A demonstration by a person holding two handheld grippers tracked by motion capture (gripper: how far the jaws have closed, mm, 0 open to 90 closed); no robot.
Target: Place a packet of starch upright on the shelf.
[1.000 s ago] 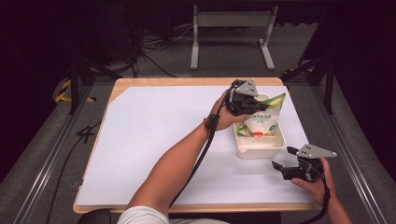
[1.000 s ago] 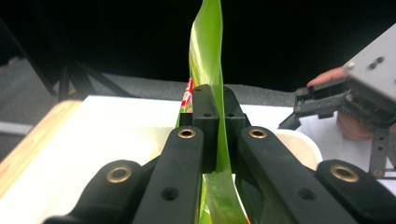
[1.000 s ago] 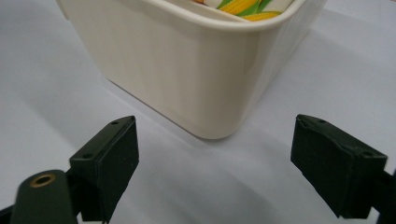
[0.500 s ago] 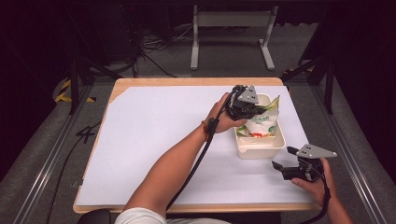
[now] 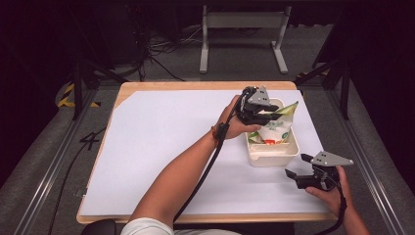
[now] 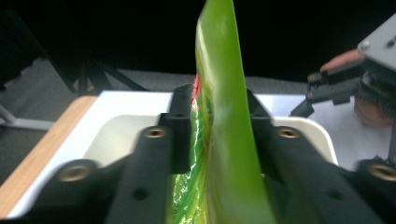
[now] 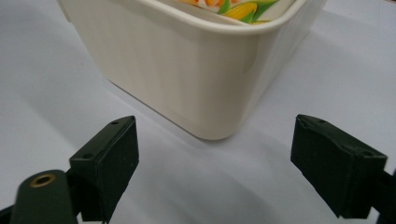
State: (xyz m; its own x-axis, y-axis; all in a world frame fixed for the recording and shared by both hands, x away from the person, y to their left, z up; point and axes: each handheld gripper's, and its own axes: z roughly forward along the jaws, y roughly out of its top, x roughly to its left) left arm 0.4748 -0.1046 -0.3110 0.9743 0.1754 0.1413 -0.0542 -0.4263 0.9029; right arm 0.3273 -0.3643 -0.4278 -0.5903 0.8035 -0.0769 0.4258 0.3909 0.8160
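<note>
Item: green snack bag [image 5: 277,128] lowered into cream tub [image 5: 272,156], left gripper [image 6: 219,140] jaws just opening around it; right gripper [image 5: 299,165] spread, idle; next: withdraw upward.

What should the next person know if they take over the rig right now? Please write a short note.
Left tool: over the cream tub, its jaws have just been opening. The green snack bag stands between them; in the left gripper view the pads seem to have let it go, with a gap on one side.
Right tool: open, holding nothing, resting on the white table cover near the tub's front corner.
Done: the bag is in the tub, its top edge sticking out above the rim.
Left: probably draw the left tool clear without dragging the bag, then check that the bag stays in.
</note>
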